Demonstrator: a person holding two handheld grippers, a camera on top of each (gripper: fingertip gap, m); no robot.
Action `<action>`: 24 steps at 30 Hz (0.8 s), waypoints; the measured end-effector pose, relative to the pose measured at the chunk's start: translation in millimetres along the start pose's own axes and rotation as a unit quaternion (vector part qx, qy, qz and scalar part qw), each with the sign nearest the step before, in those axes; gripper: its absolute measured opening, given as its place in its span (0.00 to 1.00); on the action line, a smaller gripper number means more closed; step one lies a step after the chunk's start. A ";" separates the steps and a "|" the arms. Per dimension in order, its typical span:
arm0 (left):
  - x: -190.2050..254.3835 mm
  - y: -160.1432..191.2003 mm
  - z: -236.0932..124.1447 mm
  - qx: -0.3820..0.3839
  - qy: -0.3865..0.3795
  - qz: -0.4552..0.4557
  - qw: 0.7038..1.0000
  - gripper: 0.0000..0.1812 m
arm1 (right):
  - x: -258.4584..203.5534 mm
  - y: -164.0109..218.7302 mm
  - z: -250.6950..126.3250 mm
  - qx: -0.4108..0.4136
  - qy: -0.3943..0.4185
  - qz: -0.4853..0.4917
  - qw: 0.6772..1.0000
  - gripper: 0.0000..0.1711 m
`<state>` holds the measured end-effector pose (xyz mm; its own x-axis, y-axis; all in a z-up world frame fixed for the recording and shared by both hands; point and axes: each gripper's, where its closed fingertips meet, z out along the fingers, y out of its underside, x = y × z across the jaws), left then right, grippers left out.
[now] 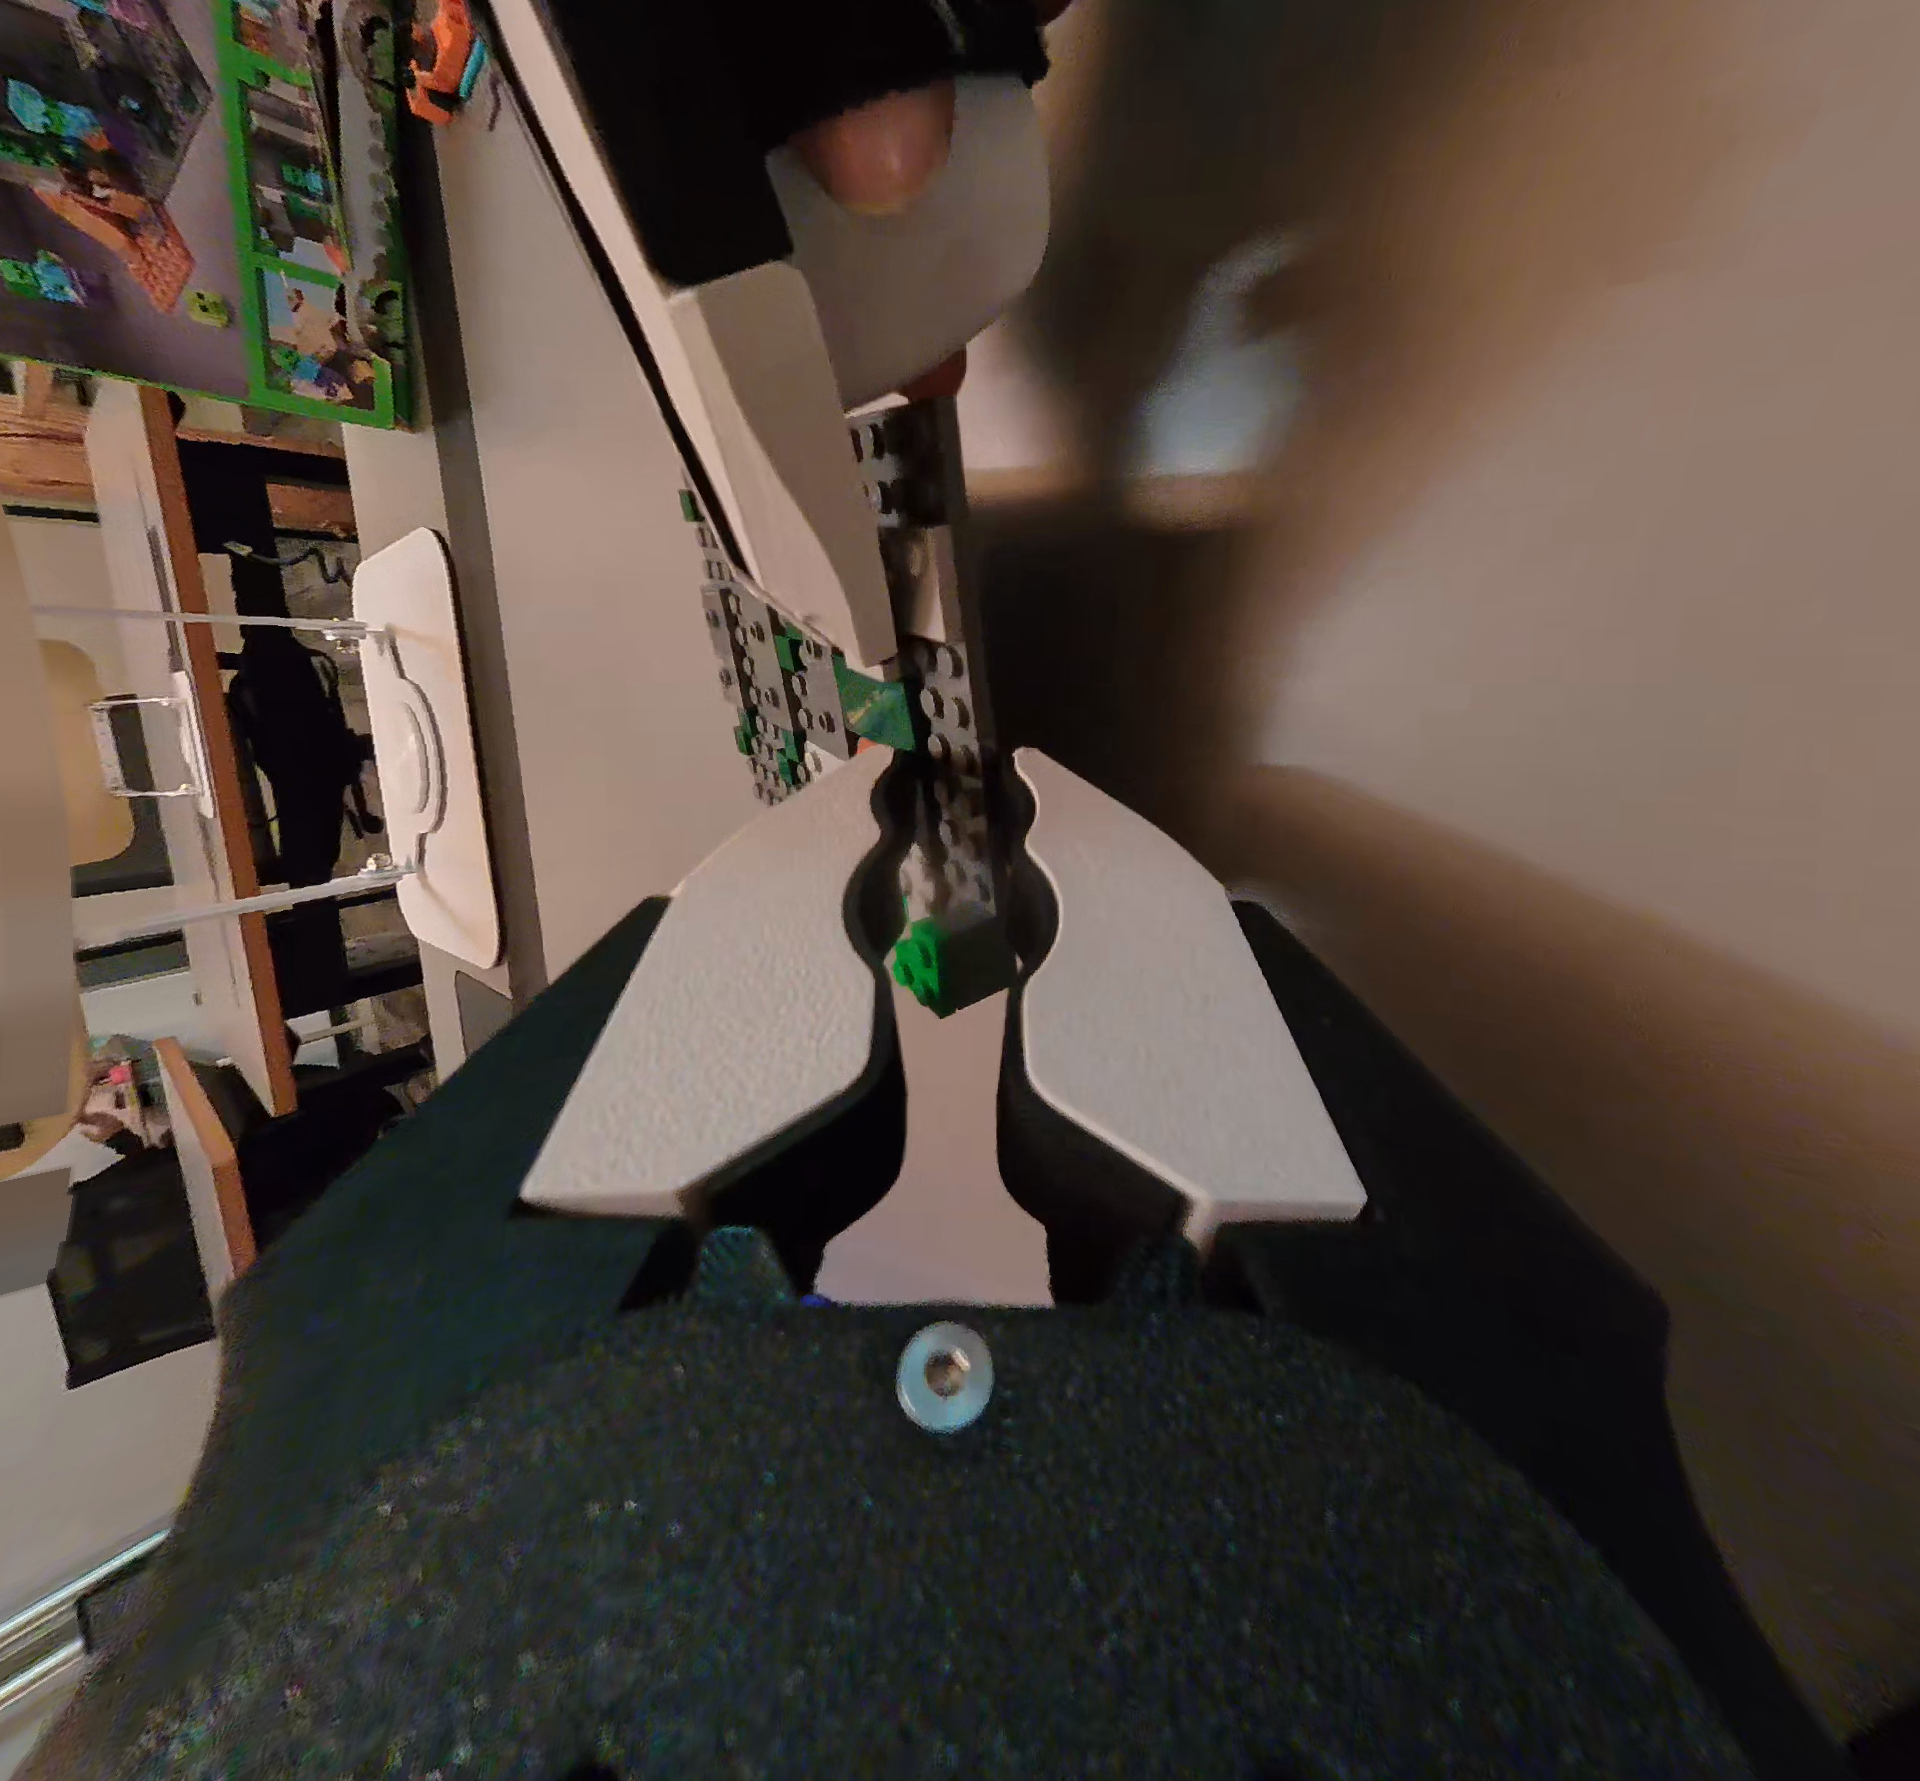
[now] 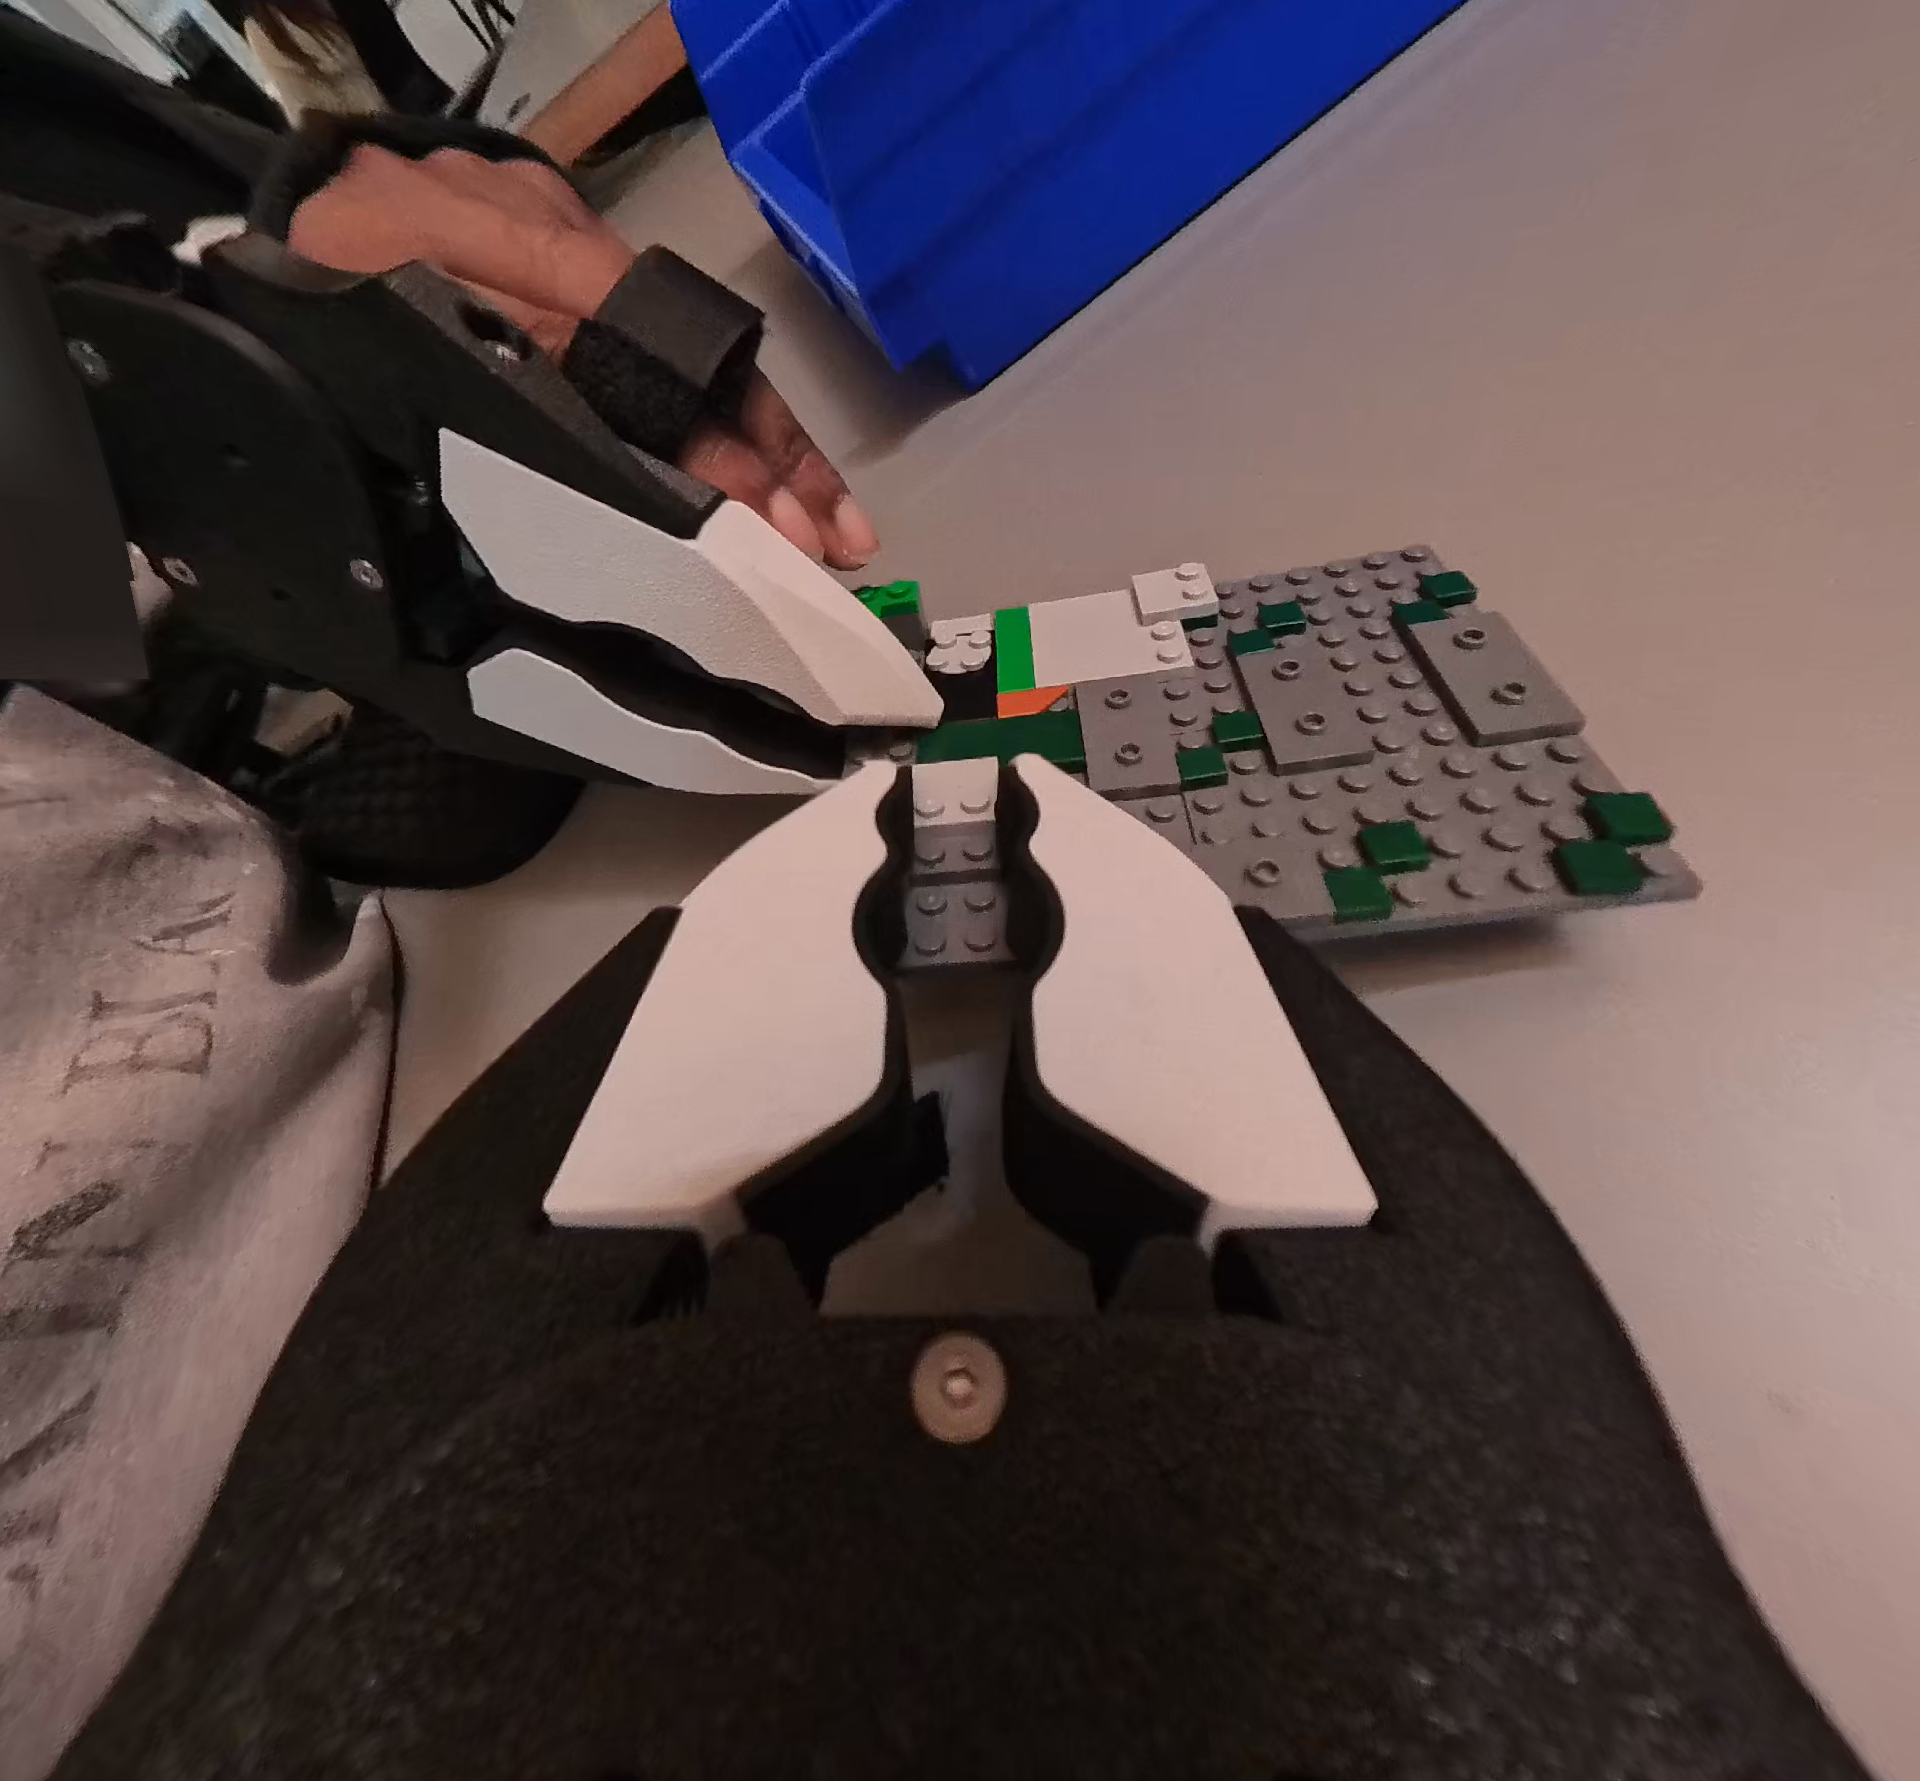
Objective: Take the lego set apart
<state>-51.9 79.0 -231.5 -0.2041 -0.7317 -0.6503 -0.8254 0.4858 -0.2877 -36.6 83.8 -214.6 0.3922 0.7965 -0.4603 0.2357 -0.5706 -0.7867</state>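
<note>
The lego set is a grey studded baseplate (image 2: 1455,827) with dark green tiles, flat grey tiles and a green and orange patch, low over the table. My right gripper (image 2: 956,773) is shut on a short stack of grey bricks (image 2: 956,858) at the plate's near left corner. My left gripper (image 2: 902,732) comes in from the left and is shut on the plate's edge right beside it. In the left wrist view, my left gripper (image 1: 951,767) clamps a grey studded strip (image 1: 951,858) with a small green brick (image 1: 940,968) at its end. The right gripper's finger (image 1: 790,464) reaches down onto the same strip.
A blue plastic bin (image 2: 1039,121) stands on the table behind the plate. A hand (image 2: 499,245) holds the left gripper. Grey clothing (image 2: 156,1108) fills the left side. The lego set's box (image 1: 208,121), an orange lego piece (image 1: 442,58) and a white tray (image 1: 426,744) lie farther off. My two grippers' fingertips are within a few centimetres of each other.
</note>
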 end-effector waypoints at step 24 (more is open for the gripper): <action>-2.2 -6.2 4.7 0.059 0.022 -0.070 0.996 0.18 | -0.3 -21.9 -45.1 0.112 0.041 -0.074 0.990 0.09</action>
<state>-43.9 79.8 -231.6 -0.1173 -0.8149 -0.5677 -0.7796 0.4296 -0.4556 -1.8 87.0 -178.6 0.4418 0.8437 -0.3048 0.0968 -0.3827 -0.9188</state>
